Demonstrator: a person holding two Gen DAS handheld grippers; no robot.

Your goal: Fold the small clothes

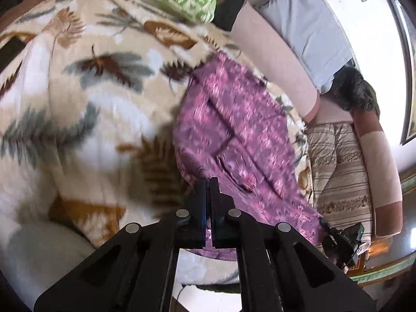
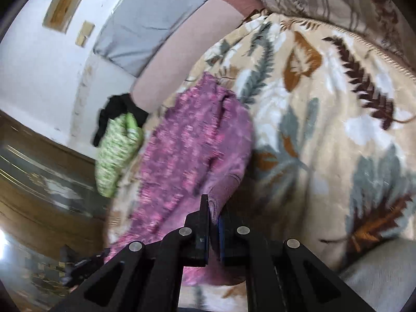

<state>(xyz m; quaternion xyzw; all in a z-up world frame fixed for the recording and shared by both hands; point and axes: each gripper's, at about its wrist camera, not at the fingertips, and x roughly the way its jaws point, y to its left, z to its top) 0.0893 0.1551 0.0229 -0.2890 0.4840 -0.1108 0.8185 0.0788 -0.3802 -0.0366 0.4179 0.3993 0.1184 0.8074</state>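
Across the middle of both frames, the purple garment (image 1: 234, 130) lay on my leaf-patterned blanket (image 1: 85, 98). My left tool (image 1: 207, 182) was pressed together on the garment's near edge at lower centre. My right tool (image 2: 213, 209) pinched a fold of its cloth between the fingers. A green patterned cloth (image 2: 117, 153) sat at the garment's left.

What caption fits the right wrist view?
Right gripper pinching the edge of the purple patterned garment lying on a leaf-print blanket.
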